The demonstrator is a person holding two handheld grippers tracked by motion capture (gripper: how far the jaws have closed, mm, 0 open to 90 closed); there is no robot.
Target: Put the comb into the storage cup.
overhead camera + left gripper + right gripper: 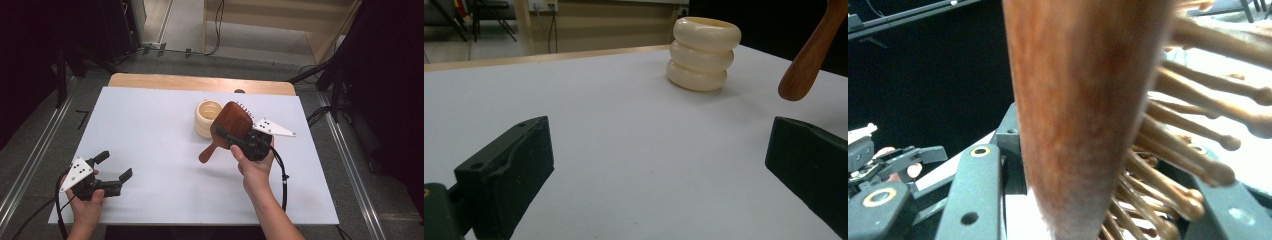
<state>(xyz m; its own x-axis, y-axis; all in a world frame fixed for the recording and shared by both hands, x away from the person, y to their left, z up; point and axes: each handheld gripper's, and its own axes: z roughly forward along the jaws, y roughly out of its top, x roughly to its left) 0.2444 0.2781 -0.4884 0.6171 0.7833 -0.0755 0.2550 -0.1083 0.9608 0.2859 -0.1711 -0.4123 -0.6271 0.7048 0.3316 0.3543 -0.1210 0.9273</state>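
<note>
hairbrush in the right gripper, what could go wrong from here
The right gripper clamps the wooden hairbrush across its head and bristle pins, not its handle, so the brush might twist or slip, or pins could bend. The brush also hangs right beside the cream ringed holder; a swing of its handle could knock that over. The left gripper is open and apart, so it offers no support.

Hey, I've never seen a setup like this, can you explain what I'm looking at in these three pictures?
A person sits at a white table holding a hand-operated two-jaw gripper in each hand. One picture looks down from above; the other two come from cameras riding on each gripper, looking along its black jaws. The right gripper is shut on a wooden hairbrush, held up off the table; up close you see its back and wooden bristles. The left gripper is open and holds nothing. On the table stands a cream ribbed cup, beside the brush.
</note>
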